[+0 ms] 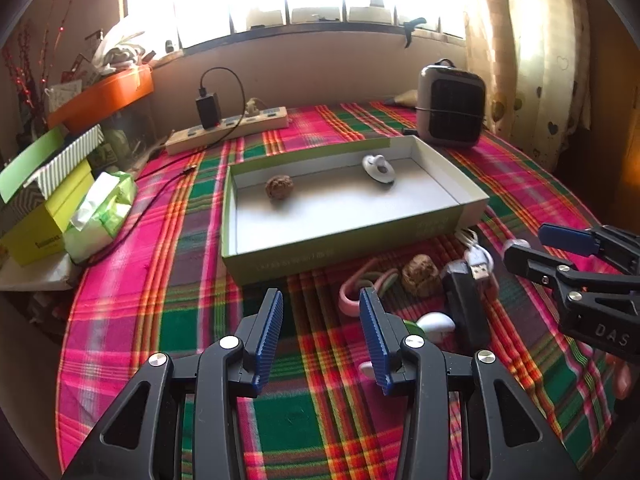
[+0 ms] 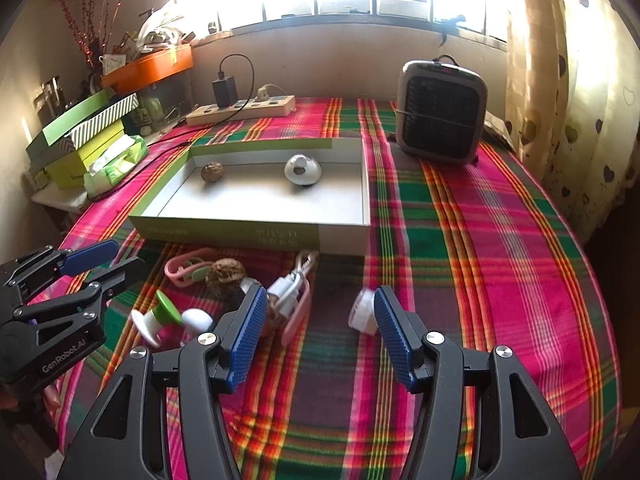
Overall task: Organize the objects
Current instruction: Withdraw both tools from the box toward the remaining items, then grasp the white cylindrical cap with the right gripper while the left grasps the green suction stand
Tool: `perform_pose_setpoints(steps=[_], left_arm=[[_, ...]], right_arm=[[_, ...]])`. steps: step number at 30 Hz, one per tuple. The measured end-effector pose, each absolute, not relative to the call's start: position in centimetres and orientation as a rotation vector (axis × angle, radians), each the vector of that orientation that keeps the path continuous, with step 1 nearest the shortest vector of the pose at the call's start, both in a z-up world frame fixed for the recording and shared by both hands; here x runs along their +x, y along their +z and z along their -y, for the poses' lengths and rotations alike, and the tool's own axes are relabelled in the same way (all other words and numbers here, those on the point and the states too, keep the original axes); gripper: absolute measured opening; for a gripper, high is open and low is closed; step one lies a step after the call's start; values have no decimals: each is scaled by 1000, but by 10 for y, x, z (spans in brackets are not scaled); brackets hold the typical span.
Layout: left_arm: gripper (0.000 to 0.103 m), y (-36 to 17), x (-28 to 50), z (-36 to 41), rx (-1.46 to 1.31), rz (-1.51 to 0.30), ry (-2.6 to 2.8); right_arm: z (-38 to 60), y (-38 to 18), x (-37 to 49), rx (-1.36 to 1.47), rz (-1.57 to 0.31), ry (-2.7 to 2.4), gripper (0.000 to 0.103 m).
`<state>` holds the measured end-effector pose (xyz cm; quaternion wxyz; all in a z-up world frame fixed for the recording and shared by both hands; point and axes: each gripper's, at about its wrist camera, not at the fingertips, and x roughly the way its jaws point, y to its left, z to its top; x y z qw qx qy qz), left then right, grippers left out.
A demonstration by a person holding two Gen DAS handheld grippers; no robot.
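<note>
A shallow green box (image 1: pixel 280 264) (image 2: pixel 224 234) lies on the plaid cloth and holds a walnut (image 1: pixel 279 187) (image 2: pixel 212 172) and a white round gadget (image 1: pixel 379 168) (image 2: pixel 302 169). In front of it lie a second walnut (image 1: pixel 419 274) (image 2: pixel 225 276), pink and green bands (image 1: pixel 362 286) (image 2: pixel 186 271), a white USB cable (image 1: pixel 478 258) (image 2: pixel 290 286), a black block (image 1: pixel 466 308), a white and green piece (image 2: pixel 166 318) and a small white cap (image 2: pixel 362 314). My left gripper (image 1: pixel 320 300) (image 2: pixel 110 256) is open and empty above the cloth. My right gripper (image 2: pixel 320 300) (image 1: pixel 524 246) is open and empty, the cap by its right finger.
A grey heater (image 1: pixel 450 106) (image 2: pixel 440 114) stands at the back right. A power strip with a black charger (image 1: pixel 228 128) (image 2: pixel 240 108) lies at the back. Stacked boxes and a tissue pack (image 1: pixel 100 216) (image 2: pixel 116 164) sit at the left edge. A curtain (image 2: pixel 572 80) hangs at right.
</note>
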<state>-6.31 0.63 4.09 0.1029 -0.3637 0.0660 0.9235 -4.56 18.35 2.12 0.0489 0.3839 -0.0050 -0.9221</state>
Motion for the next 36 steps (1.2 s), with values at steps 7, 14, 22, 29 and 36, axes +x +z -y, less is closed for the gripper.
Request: perform_pose_setpoints(steps=[7, 14, 22, 29, 36], left_arm=[[40, 37, -57, 4, -1097, -98, 2665], [45, 30, -50, 5, -1109, -44, 2597], [45, 28, -46, 4, -1111, 17, 2547], [46, 24, -45, -7, -1123, 2, 2502], [46, 15, -54, -14, -1171, -29, 2509]], right_arm=[[-195, 15, -38, 1186, 47, -2822, 57], [-207, 9, -32, 1203, 78, -2834, 57], [-216, 2, -26, 1232, 101, -2835, 57], [-220, -2, -23, 1247, 118, -2828, 57], [-220, -4, -23, 1257, 116, -2819, 57]])
